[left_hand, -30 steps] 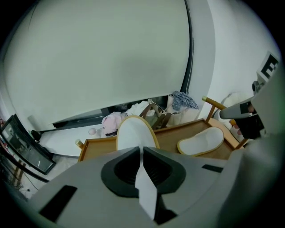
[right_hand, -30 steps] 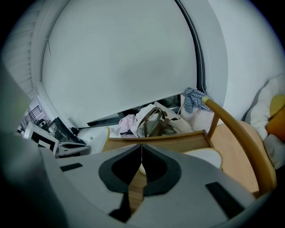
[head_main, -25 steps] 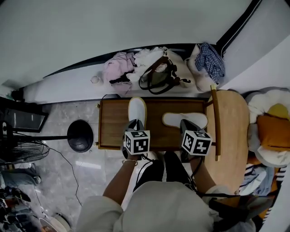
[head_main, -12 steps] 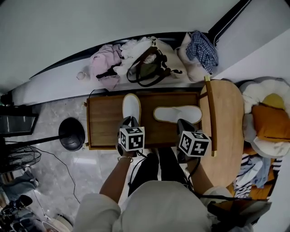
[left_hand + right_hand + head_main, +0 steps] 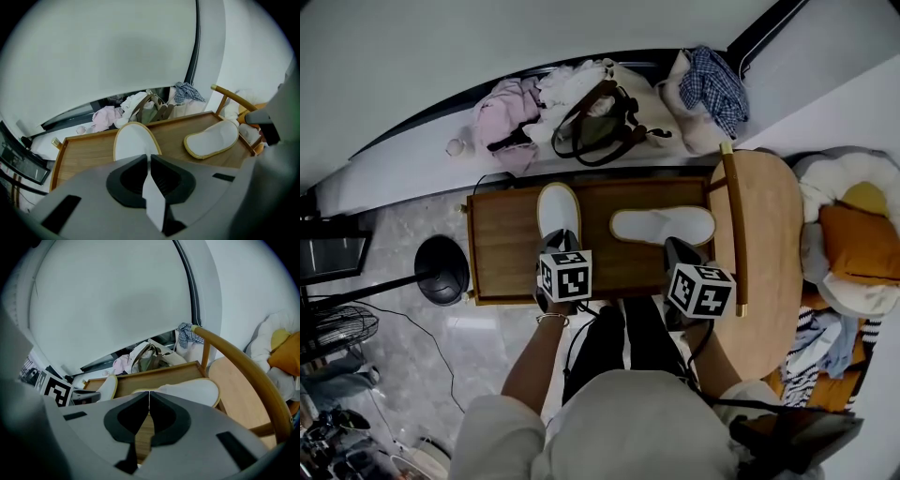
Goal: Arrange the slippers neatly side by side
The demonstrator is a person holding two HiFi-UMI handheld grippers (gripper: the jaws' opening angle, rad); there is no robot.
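Hardly anything on the bench has shifted over the last second: your head has drifted, so the scene slides left in the head view, while both slippers keep their places. Your left gripper (image 5: 149, 159) still has its jaws nearly together, pinching the heel of the white, tan-edged cloth slipper (image 5: 557, 208) that points away from you. Your right gripper (image 5: 149, 394) has its jaws closed, with the tips at the near edge of the second white slipper (image 5: 661, 226) and nothing plainly between them. That second slipper lies crosswise, so the pair is not yet side by side; it likely needs turning to match. Both rest on the low brown wooden bench (image 5: 502, 253) with its raised rim. A light wooden chair (image 5: 764, 253) stands at its right, and grey stone floor (image 5: 412, 234) with a black round stand base (image 5: 442, 270) lies to its left. Beyond is a ledge with a pink garment (image 5: 511, 122), an olive handbag (image 5: 600, 131) and a blue checked shirt (image 5: 712, 84).
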